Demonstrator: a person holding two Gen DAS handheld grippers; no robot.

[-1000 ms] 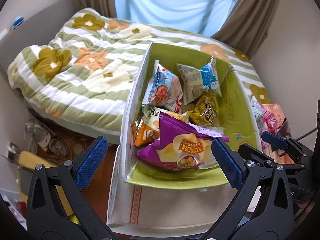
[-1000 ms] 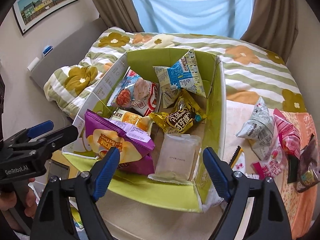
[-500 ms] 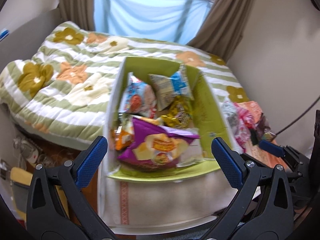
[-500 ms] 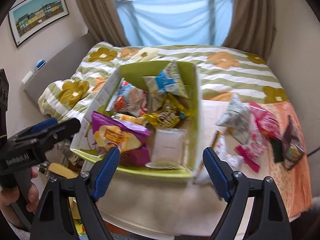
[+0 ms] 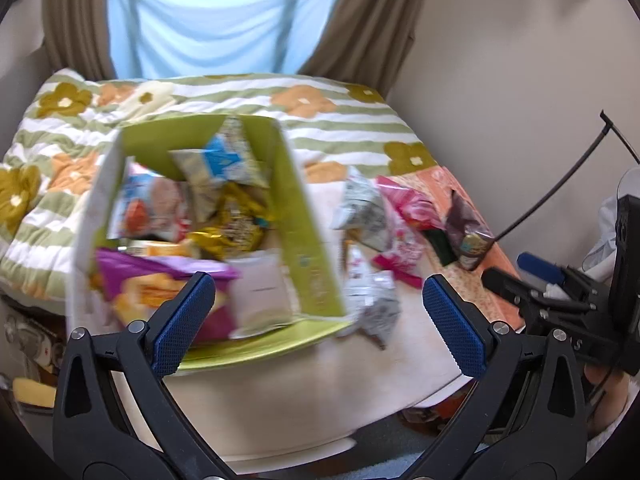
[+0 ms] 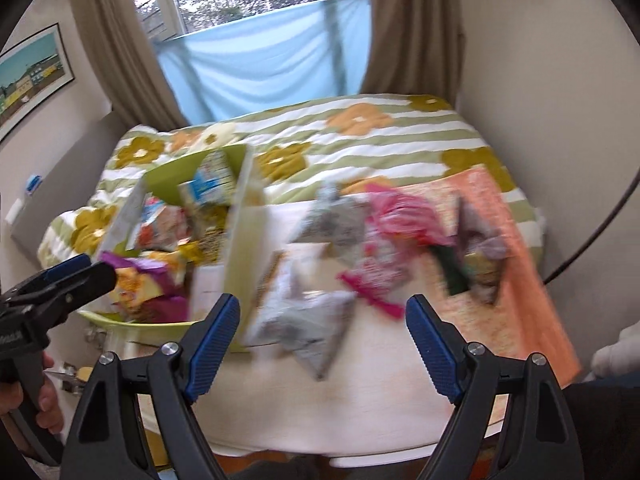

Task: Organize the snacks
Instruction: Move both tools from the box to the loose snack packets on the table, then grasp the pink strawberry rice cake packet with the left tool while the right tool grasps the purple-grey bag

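While snacks sit in the green box [image 5: 316, 280], left gripper [image 5: 316, 312] and right gripper [image 6: 324, 332] are held released, nothing grasped, above loose packets [image 6: 316, 332].

Empty tool [image 6: 322, 338] above loose snacks [image 6: 316, 328]

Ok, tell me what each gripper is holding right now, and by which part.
Nothing. The left gripper and right gripper both stand open and empty above the table; no snack is between their pads.
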